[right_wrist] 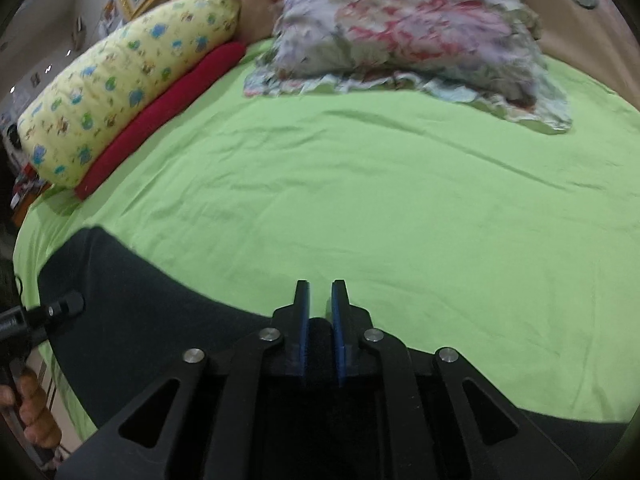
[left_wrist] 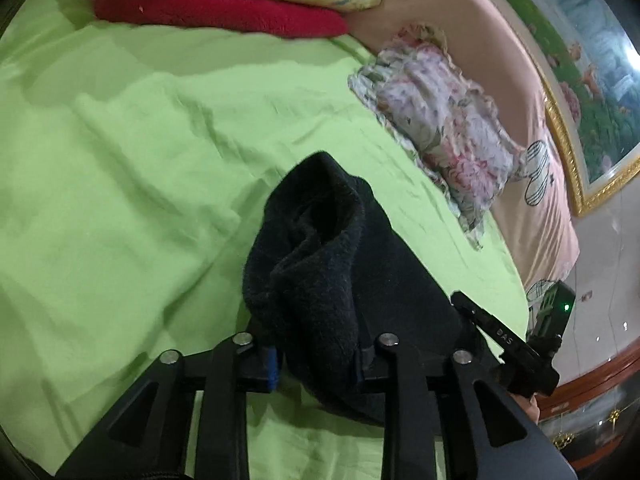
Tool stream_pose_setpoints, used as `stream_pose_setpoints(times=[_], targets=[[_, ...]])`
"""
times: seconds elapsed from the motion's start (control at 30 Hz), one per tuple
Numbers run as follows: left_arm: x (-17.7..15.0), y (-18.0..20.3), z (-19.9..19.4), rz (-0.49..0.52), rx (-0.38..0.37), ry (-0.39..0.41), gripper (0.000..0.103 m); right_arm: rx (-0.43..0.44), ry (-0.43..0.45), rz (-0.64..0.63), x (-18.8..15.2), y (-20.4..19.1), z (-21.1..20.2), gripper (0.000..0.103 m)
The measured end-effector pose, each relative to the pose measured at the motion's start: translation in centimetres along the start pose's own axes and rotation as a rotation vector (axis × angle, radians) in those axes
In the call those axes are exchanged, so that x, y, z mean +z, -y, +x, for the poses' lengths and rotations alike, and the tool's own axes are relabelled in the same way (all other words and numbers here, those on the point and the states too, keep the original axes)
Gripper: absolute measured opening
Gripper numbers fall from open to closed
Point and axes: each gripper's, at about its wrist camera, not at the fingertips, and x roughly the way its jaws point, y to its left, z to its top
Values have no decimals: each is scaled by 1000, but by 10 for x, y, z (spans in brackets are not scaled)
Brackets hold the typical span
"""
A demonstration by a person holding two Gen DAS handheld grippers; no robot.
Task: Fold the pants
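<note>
The left gripper [left_wrist: 316, 356] is clamped on a bunched fold of the black pants [left_wrist: 320, 264], lifted over the green sheet [left_wrist: 140, 160]. The right gripper [right_wrist: 320, 312] stands nearly closed, seemingly pinching the pants' edge, though its pads look barely parted. Beyond lie a floral pillow [right_wrist: 408, 32], yellow bolster [right_wrist: 120, 80] and red cushion [right_wrist: 160, 112].

Fuzzy black fleece on the pants [left_wrist: 320, 264], matt and nappy, bunched thick in the left tool [left_wrist: 316, 360], itself matt black plastic with bright metal rivets. The right tool [right_wrist: 320, 312] shows blue rubbery-looking pads on the same dull plastic. The bed sheet [right_wrist: 400, 208] is smooth green cotton-like cloth, lightly creased. Red blanket [left_wrist: 224, 12] looks plush; the picture frame [left_wrist: 568, 152] gleams gilt.
</note>
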Motion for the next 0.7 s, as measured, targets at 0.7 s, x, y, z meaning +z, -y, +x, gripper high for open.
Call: stream_pose_setpoints(times=[0.7], targets=[[-35, 124, -19, 277, -88, -36, 68, -64, 248, 429, -112, 117, -199, 47]])
